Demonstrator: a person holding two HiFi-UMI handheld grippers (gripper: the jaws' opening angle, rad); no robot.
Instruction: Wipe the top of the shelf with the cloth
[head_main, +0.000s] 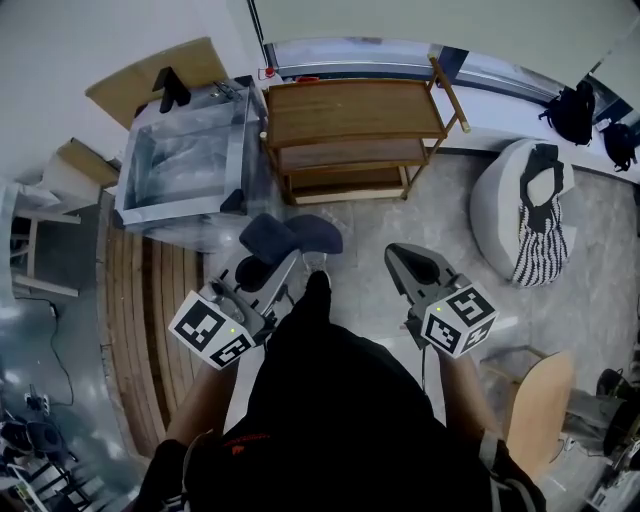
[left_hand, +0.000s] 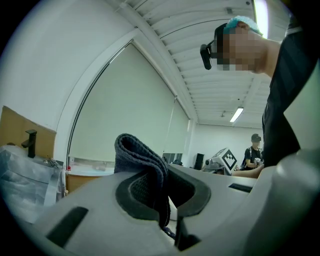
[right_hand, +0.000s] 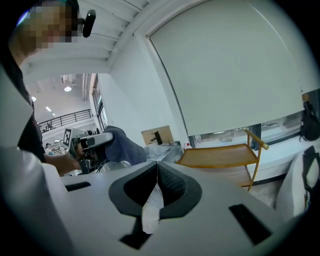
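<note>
A dark blue-grey cloth (head_main: 290, 237) hangs folded from my left gripper (head_main: 262, 268), whose jaws are shut on it; the cloth (left_hand: 142, 165) rises from between the pads in the left gripper view. My right gripper (head_main: 408, 262) is shut with nothing in it, its pads meeting in the right gripper view (right_hand: 157, 175). The wooden shelf (head_main: 352, 112) with a bare brown top stands ahead by the window wall, well beyond both grippers. The shelf's top (right_hand: 220, 156) also shows in the right gripper view, with the cloth (right_hand: 122, 145) at left.
A clear plastic-wrapped box (head_main: 185, 160) stands left of the shelf. A white beanbag (head_main: 525, 215) with a striped cloth lies to the right. A wooden chair seat (head_main: 535, 405) is at lower right. Black bags (head_main: 575, 110) rest on the sill. Another person stands far off (left_hand: 252, 150).
</note>
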